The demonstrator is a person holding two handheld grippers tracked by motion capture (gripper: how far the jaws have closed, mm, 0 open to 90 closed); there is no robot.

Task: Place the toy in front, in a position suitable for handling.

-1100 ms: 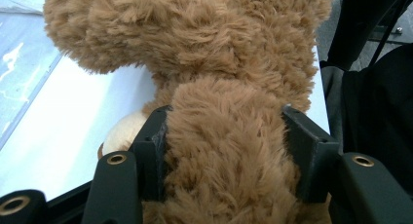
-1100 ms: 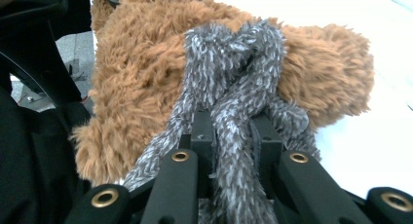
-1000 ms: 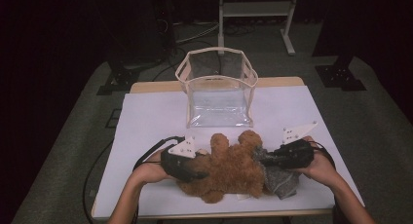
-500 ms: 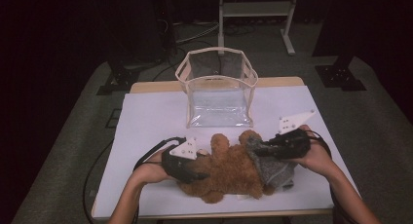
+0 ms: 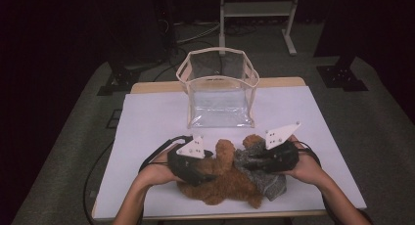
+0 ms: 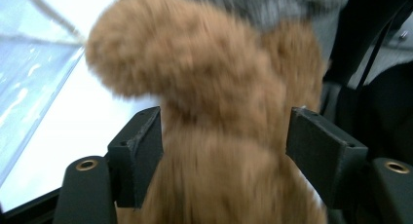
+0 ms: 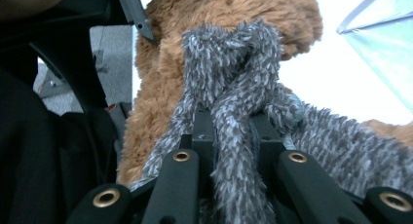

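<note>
Fuzzy brown teddy bear wears shaggy grey cloth, pinched by right tongs.

Recording lab: white-covered table amid black curtains, grey carpet, equipment stand.

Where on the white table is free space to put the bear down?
Free: the table left of the clear bag, and right of it up to the edge. Crowded: the front middle, where the brown bear, grey cloth and both grippers sit.

No readable text, labels, brands or numbers anywhere; nothing legible on any surface in these views.
</note>
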